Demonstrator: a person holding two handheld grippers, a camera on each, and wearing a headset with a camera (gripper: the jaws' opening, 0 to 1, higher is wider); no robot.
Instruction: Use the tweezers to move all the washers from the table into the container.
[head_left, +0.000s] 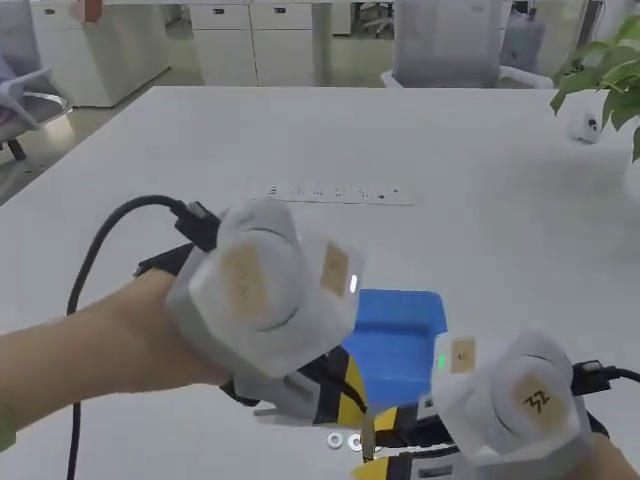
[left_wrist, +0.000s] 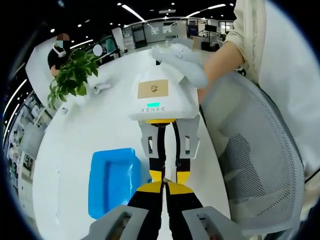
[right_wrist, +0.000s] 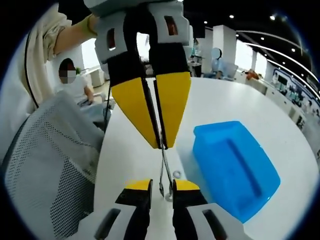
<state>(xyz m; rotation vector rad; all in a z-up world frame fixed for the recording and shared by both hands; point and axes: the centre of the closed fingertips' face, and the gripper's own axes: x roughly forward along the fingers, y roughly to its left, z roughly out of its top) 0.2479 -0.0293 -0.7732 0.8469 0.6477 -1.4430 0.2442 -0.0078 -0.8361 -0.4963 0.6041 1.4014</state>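
Note:
My left gripper (head_left: 348, 392) (left_wrist: 164, 186) is shut on the top end of thin metal tweezers (right_wrist: 163, 167), which point down at the white table (head_left: 470, 200). In the right gripper view the left gripper (right_wrist: 160, 142) reaches in from above. My right gripper (right_wrist: 162, 187) (head_left: 385, 452) stands narrowly open, one jaw on either side of the tweezers' spread legs. Two small steel washers (head_left: 345, 441) lie on the table by the tweezer tips. One washer (right_wrist: 176, 174) sits just right of the legs. The blue container (head_left: 400, 340) (right_wrist: 235, 165) (left_wrist: 112, 180) stands right beside them.
A white mesh chair (left_wrist: 255, 165) is at the table's near edge. A potted plant (head_left: 610, 75) and a small white object (head_left: 588, 126) stand at the far right corner. A thin strip (head_left: 335, 194) lies mid-table. A black cable (head_left: 110, 240) trails from the left gripper.

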